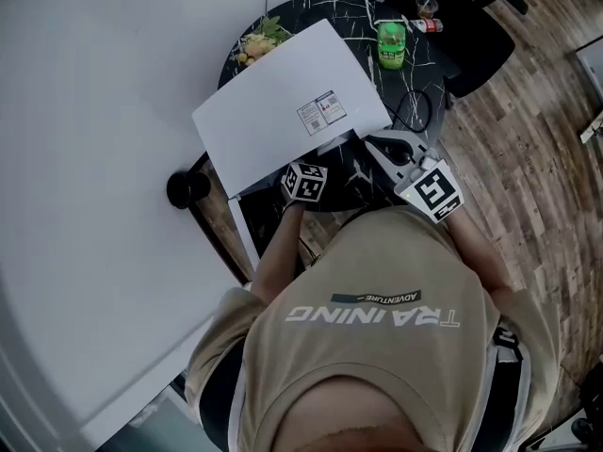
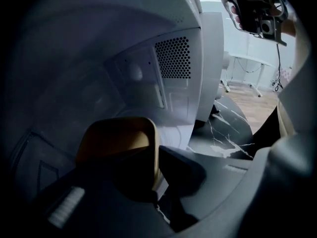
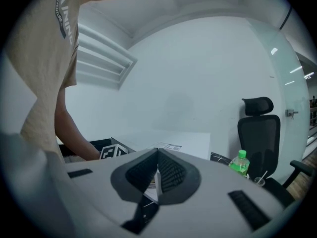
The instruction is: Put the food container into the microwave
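The white microwave (image 1: 283, 102) stands on a round black marble table (image 1: 429, 78) with its door swung open toward me at the left. My left gripper (image 1: 301, 186) reaches into the front opening. In the left gripper view the cavity (image 2: 148, 78) surrounds a tan food container (image 2: 119, 140), and the left gripper (image 2: 151, 182) is shut on its near rim. My right gripper (image 1: 394, 149) hovers at the microwave's right front corner. Its ribbed pads (image 3: 171, 175) are pressed together with nothing held; the microwave top (image 3: 183, 140) lies beyond them.
A green bottle (image 1: 391, 45) and a small drink cup stand at the table's far right, with a plate of food (image 1: 256, 43) behind the microwave. A black office chair (image 1: 476, 36) sits beyond the table. A black cable lies right of the microwave. A white wall runs along the left.
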{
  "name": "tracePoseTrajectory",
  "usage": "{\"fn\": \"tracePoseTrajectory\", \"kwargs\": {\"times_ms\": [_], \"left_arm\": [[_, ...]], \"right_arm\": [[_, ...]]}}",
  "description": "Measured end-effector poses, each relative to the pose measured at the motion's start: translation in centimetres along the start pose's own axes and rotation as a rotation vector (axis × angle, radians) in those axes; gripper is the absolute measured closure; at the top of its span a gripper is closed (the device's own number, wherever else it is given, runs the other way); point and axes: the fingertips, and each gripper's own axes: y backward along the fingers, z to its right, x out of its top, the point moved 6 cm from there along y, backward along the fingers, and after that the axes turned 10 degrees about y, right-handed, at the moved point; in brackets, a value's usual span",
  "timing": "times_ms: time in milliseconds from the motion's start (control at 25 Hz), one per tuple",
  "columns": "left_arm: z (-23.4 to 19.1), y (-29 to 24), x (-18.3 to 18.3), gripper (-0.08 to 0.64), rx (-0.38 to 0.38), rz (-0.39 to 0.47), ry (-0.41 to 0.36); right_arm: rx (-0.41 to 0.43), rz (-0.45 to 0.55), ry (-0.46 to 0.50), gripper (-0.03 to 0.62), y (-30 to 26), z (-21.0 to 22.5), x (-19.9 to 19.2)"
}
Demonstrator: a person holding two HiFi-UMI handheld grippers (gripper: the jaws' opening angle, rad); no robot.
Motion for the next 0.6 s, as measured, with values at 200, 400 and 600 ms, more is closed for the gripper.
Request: {"fn": "tracePoseTrajectory", "kwargs": {"times_ms": [200,400,600], "left_arm": [[0.2,0.1,0.2,0.531,-0.005,0.010,-0.012],[0.8,0.3,0.2,0.528,0.050,0.038,-0.077],[1.1,1.5,0.0,0.497,0.107,0.082,-0.080]], "right_arm": [[-0.008,-0.008,-0.001,0.583,0.3,-0.1,-0.2],[-0.011,-0.007,0.001,0.583,0.9,-0.1,-0.2],[-0.014,-0.006,-0.005,0.583,1.3,0.1,-0.5]]}}
